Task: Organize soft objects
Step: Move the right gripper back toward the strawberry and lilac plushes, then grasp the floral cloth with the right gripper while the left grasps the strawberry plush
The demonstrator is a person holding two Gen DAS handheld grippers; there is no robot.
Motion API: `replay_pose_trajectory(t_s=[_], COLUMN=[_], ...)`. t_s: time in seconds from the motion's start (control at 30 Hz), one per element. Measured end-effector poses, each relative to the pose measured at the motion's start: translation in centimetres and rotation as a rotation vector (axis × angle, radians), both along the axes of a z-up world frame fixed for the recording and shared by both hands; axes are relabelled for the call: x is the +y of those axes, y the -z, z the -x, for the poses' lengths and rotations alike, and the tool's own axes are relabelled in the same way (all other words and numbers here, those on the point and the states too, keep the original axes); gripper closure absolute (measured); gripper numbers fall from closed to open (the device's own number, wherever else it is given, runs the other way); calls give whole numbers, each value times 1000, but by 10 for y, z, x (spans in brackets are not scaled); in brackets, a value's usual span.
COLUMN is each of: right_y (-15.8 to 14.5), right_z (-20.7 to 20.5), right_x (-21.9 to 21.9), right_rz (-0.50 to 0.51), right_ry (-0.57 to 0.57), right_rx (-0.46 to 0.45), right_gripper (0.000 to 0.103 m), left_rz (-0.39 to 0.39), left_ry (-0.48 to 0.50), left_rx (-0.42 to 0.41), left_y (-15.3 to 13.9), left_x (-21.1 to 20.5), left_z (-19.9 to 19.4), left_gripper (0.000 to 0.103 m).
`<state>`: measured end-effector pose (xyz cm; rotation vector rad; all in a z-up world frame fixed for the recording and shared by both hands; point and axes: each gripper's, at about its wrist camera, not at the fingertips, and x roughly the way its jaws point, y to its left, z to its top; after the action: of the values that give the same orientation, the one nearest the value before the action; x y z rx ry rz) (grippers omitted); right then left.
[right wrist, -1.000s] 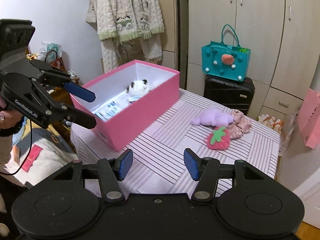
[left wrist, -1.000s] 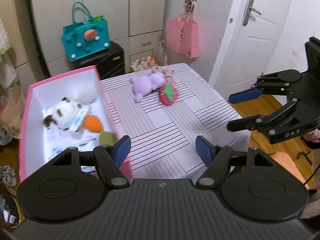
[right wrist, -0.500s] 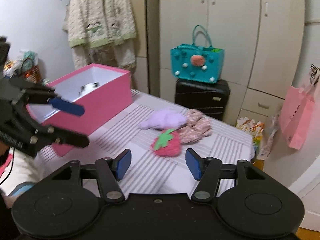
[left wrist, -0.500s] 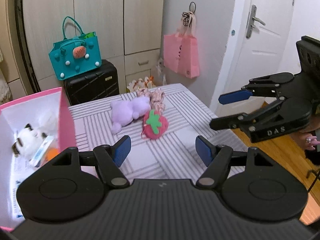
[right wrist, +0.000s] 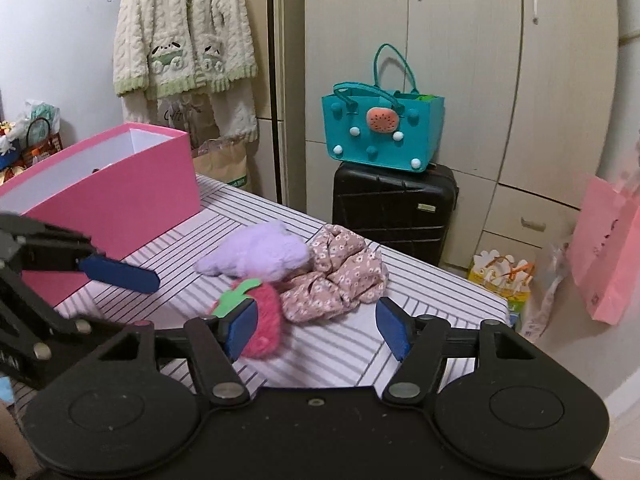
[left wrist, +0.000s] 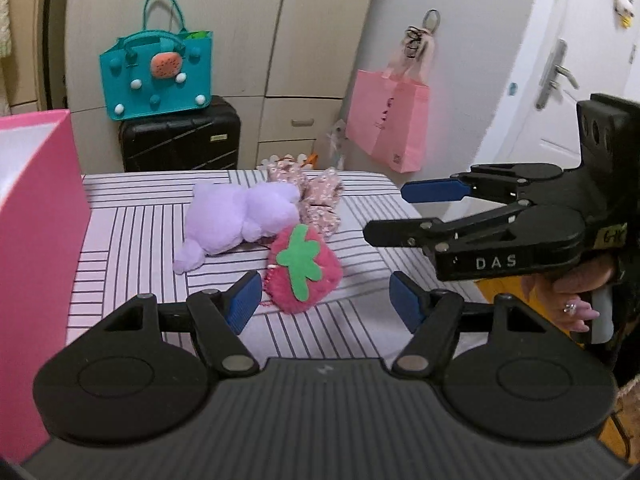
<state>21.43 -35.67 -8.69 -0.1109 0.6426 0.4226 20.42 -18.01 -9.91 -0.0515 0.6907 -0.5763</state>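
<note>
Striped worktop (left wrist: pixel 132 240) carries three soft items in a cluster near its far end. Purple plush (left wrist: pixel 240 220) lies on its side. Floral pink fabric piece (left wrist: pixel 320 200) sits bunched just behind it, touching it. Red strawberry plush (left wrist: pixel 304 272) with green felt leaf lies in front of both, nearest the cameras, touching or almost touching the floral piece in the right wrist view.

Pink box (left wrist: pixel 36 240), white inside, stands open-topped on the worktop to the left of the cluster, apart from it. From the right wrist view only a small dark spot shows over its rim; contents cannot be made out.

Left gripper (left wrist: pixel 324 300): jaws moderately wide, nothing between the pads; the strawberry plush sits just beyond the left pad, no contact seen.

Right gripper (right wrist: pixel 316 328): jaws opening, nothing gripped. Its left pad overlaps the strawberry plush in its own view; contact cannot be confirmed. From the left wrist view it hangs at the worktop's right edge with jaws apart, and a hand (left wrist: pixel 576 292) holds its grip.

Background: teal bag (left wrist: pixel 154 76) on black suitcase (left wrist: pixel 180 140), pink paper bag (left wrist: pixel 386 120) hung on the wall, cream cardigan (right wrist: pixel 184 40) hanging by the wardrobe.
</note>
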Motion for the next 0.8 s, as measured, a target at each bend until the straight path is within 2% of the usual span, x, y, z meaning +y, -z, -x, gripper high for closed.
replay_pose_trajectory(t_s=[0.1,0.2,0.37,0.5,0.57,0.7,0.8], right_y=[5,11,23,32,37,47,53], right_z=[-21,-42,-70,-89,-94,-98,-96], right_x=[-5,-6,-1,-2,-1,5,10], right_rz=[-41,-37,3,-40,-52,-34,-14], right_ry=[-15,-39,-91,-125,-145,-151,-157], right_rx=[14,18,31,90,113,137,148], right_gripper=[28,26,23,22,18,15,16], left_rz=[-30,-62,-52,-68,-78,-90,-92], left_ry=[-24,-27,-121,-117,-110,-82,-80], left_rx=[-27,-33,42,11,1,-1,14], left_y=[7,12,22,23,24,31,34], left_x=[-8,-18,-27,-31,-34,-38,-39], left_z=[-7,-14,-37,-38,-37,-38,-41], left_gripper=[34,34,34,34,34,37,42])
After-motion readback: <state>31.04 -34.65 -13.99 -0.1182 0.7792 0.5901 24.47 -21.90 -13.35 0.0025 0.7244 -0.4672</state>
